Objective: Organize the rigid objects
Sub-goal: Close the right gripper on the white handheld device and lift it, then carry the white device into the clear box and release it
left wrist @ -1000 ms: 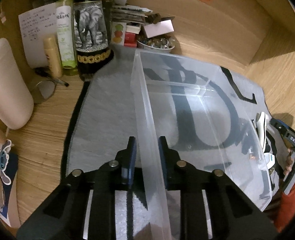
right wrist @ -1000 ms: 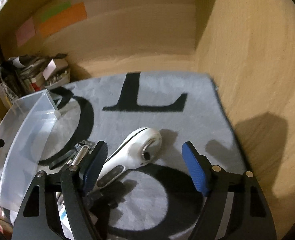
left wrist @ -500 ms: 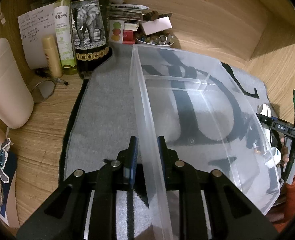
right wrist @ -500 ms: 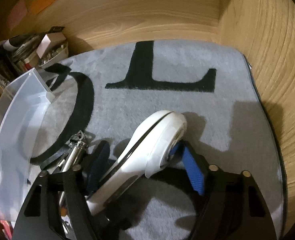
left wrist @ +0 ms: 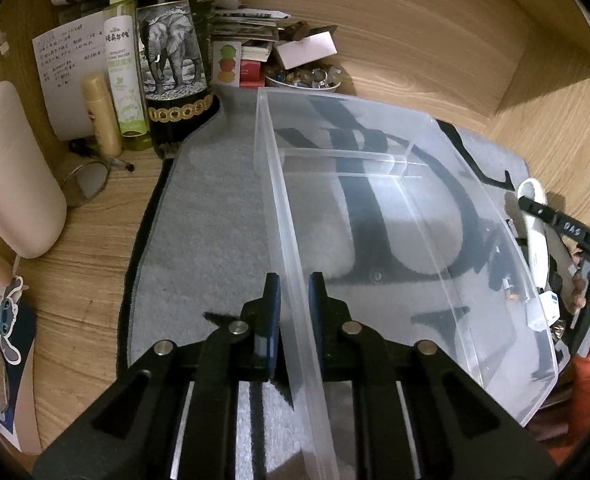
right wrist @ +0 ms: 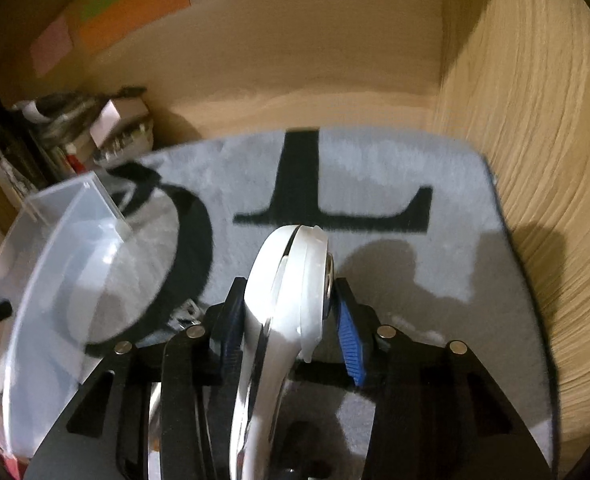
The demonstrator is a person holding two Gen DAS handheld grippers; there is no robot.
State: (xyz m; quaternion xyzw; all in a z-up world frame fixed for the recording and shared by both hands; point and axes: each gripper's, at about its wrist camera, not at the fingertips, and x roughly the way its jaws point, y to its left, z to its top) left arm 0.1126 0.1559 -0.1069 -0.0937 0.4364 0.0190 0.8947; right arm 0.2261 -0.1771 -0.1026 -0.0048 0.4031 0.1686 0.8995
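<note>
My left gripper [left wrist: 294, 292] is shut on the left wall of a clear plastic bin [left wrist: 395, 216] that stands on the grey mat with black letters. The bin also shows at the left of the right wrist view [right wrist: 75, 264]. My right gripper [right wrist: 291, 304] is shut on a white handheld device [right wrist: 291, 280] and holds it above the mat, to the right of the bin. The device [left wrist: 535, 236] and the right gripper show at the far right of the left wrist view. Small metal items [right wrist: 187, 312] lie on the mat under the right gripper.
Bottles [left wrist: 173, 60], papers, boxes and a dish of small items [left wrist: 303, 78] crowd the back left corner. A beige container [left wrist: 11, 172] and a round mirror [left wrist: 85, 182] stand left of the mat. Wooden walls close in behind and to the right [right wrist: 535, 160].
My right gripper has closed on the white device and lifted it off the mat. The left gripper has kept its hold on the bin wall.
</note>
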